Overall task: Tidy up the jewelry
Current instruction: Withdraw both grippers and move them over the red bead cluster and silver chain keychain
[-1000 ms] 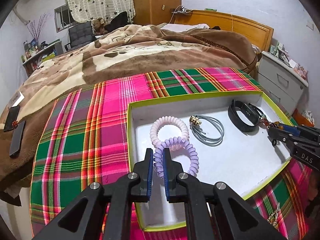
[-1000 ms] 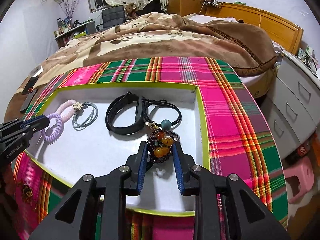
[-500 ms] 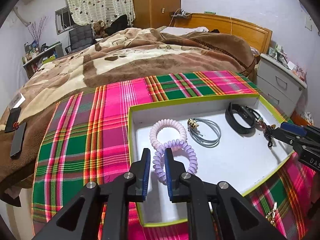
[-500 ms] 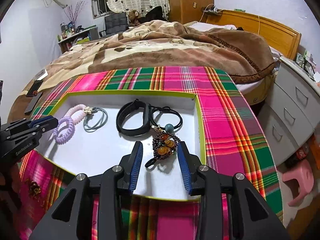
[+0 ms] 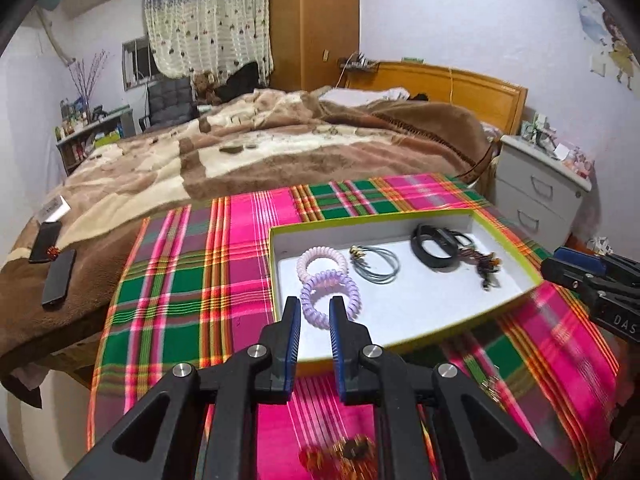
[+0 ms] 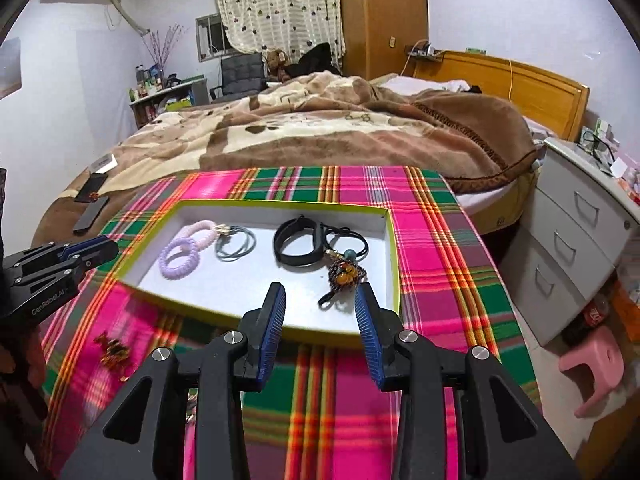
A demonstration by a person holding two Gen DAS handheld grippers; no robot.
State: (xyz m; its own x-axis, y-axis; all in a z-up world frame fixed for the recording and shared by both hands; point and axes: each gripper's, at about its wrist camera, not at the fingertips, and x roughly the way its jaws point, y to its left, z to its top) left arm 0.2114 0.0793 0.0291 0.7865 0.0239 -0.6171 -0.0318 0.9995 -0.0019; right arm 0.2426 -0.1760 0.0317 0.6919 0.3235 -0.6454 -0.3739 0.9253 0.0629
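Note:
A white tray with a lime rim sits on a plaid cloth. In it lie a purple coil band, a pink coil band, grey hair ties, a black band and a beaded charm. My left gripper is open and empty, back from the purple coil. My right gripper is wide open and empty, short of the charm.
Small loose jewelry pieces lie on the plaid cloth in front of the tray. Two phones rest on the brown blanket at the left. A grey nightstand and a pink stool stand at the right.
Both grippers opened and drew back and up from the tray. The left let go of the purple coil band; the right let go of the beaded charm. Both pieces stay in the tray.

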